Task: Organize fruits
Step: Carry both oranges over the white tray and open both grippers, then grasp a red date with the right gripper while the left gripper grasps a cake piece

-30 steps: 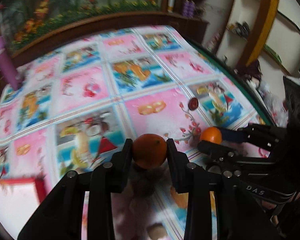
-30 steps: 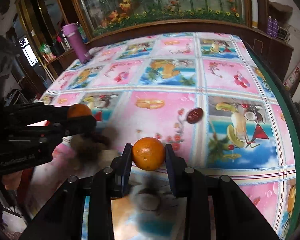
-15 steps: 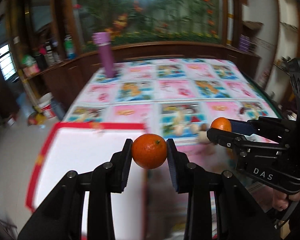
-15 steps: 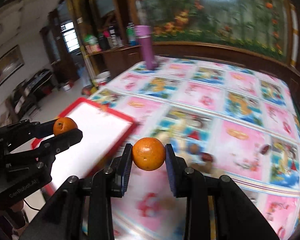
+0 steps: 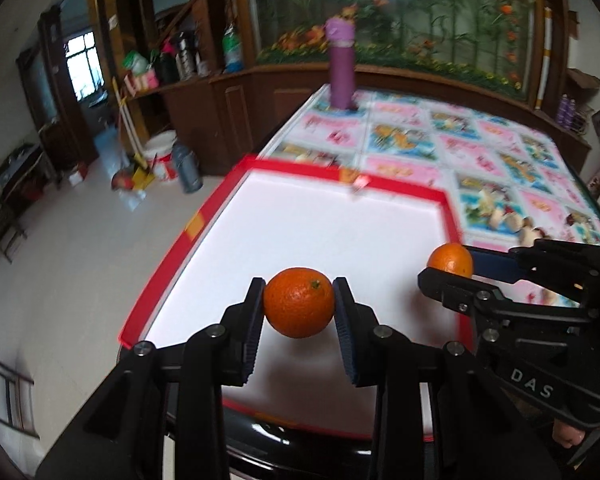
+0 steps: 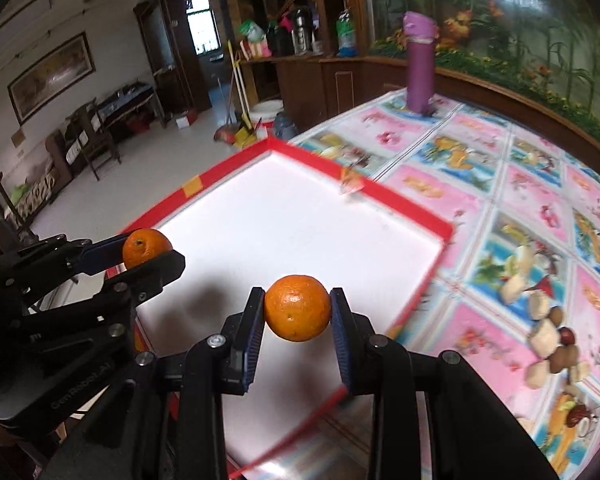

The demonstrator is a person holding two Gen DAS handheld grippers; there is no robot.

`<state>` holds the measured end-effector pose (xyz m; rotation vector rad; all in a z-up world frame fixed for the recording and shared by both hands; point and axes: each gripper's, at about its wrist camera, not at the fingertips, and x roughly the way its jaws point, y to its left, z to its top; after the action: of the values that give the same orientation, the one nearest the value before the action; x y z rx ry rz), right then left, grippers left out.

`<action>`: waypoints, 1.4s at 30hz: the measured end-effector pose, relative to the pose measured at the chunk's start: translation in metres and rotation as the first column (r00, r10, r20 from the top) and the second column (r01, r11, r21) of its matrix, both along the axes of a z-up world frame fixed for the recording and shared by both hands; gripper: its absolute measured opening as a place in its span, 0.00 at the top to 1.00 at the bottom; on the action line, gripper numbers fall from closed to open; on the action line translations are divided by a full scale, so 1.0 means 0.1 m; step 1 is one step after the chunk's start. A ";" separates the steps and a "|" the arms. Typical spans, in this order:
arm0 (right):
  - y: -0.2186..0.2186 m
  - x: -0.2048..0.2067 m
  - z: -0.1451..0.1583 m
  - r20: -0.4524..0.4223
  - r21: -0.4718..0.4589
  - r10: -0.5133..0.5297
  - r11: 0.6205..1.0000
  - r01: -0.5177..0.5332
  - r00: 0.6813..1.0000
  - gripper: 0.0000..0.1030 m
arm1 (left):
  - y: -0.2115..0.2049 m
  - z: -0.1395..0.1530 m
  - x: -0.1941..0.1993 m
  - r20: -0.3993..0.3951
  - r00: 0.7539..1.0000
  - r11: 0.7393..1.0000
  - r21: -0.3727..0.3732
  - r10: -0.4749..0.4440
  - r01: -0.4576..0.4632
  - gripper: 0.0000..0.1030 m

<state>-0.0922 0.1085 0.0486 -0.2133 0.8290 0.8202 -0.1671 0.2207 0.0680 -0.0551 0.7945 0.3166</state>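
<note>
My left gripper [image 5: 299, 308] is shut on an orange [image 5: 299, 302] and holds it above the near part of a white tray with a red rim [image 5: 204, 216]. My right gripper [image 6: 298, 312] is shut on a second orange [image 6: 298, 307] above the same tray [image 6: 404, 204], near its right side. Each gripper shows in the other's view: the right one with its orange [image 5: 450, 260], the left one with its orange [image 6: 146, 247].
A pile of nuts, dates and pale pieces [image 6: 548, 332] lies on the flowered tablecloth [image 6: 540, 184] right of the tray. A purple bottle [image 5: 341, 68] stands at the table's far edge. The table's left edge drops to the floor.
Both grippers have swung left with their oranges, from over the tablecloth to over the white tray. Both grips are unchanged.
</note>
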 end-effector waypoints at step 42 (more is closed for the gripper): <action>-0.89 0.12 0.17 0.036 0.066 -0.192 0.980 0.190 0.981 0.48 | -0.32 0.10 0.18 0.042 0.999 0.998 0.057 -0.019 0.017 0.15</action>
<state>-0.0805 0.0199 0.0655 -0.0935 0.7701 0.6575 -0.1494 0.1884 0.0778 -0.0012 0.7427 0.3197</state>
